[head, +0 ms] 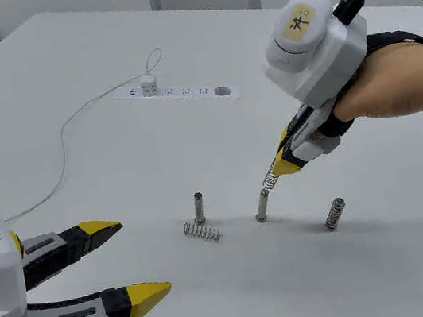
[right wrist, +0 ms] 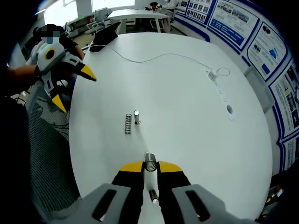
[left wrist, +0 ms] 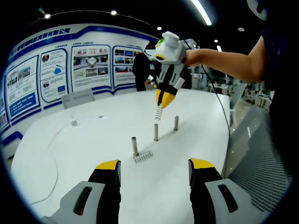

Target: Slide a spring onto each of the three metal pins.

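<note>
Item 1, my right gripper: jaws pressed together on the upper end of a spring, which hangs down at a slant from the yellow tips. In the right gripper view the coil stands between the jaws.

Item 2, middle pin: upright on the white table. The lower end of the held spring is just above its top; I cannot tell whether they touch.

Item 3, near pin: upright and bare, at the left of the row in the head view.

Item 4, loose spring: lying flat on the table just beside the near pin.

Item 5, far pin: at the right of the row, a spring already around it.

Item 6, my left gripper: jaws spread wide, nothing between them, well apart from the pins.

Item 7, power strip: at the far side of the table, white cable trailing from it.
</note>
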### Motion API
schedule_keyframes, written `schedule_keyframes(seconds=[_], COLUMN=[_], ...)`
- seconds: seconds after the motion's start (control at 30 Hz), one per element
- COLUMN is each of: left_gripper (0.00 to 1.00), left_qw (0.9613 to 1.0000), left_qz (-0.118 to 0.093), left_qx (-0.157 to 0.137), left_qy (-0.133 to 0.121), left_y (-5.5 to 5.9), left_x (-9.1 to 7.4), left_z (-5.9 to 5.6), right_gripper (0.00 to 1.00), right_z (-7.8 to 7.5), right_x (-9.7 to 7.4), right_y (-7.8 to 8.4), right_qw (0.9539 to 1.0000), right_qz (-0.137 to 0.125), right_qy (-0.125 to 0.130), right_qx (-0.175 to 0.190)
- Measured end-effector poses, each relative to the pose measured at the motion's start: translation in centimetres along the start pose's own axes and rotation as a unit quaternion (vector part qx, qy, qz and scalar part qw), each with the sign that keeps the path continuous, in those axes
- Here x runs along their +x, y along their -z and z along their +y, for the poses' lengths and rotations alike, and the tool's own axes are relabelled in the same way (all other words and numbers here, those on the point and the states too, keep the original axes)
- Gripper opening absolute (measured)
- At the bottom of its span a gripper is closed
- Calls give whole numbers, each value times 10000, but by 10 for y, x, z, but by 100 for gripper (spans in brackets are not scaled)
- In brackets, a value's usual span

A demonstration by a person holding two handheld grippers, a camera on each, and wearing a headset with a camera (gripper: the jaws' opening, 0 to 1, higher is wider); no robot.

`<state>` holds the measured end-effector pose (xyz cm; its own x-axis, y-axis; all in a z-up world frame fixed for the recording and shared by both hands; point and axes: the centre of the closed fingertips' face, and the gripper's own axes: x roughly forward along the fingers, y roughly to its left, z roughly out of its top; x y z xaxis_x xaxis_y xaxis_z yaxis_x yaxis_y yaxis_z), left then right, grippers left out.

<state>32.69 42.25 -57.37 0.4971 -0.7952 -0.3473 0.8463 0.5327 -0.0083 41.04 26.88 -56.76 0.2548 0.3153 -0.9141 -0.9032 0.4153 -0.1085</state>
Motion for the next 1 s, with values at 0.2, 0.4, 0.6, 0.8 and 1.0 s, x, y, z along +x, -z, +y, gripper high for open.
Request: schedule_keyframes(seconds=[0.2,0.4,0.6,0.8,1.0], left_gripper=[60,60,60,60,60], left_qw=[10000,10000,10000,10000,9999], left_qz=[8,22,29,27,13], left_qx=[-11,-20,-38,-58,-63], left_qy=[-19,-36,-57,-74,-89], left_y=[0,1,2,3,2], left_x=[-1,-1,-2,-3,-3], left_z=[0,1,1,2,2], right_gripper=[11,11,11,11,11], right_z=[-2,-2,-3,-3,-2], right_x=[7,11,16,22,31], right_y=[3,2,3,2,4], right_qw=[9998,9996,9993,9988,9980], right_qz=[135,207,287,363,495], right_qy=[-114,-170,-222,-298,-360], right_qx=[-43,-89,-106,-116,-143])
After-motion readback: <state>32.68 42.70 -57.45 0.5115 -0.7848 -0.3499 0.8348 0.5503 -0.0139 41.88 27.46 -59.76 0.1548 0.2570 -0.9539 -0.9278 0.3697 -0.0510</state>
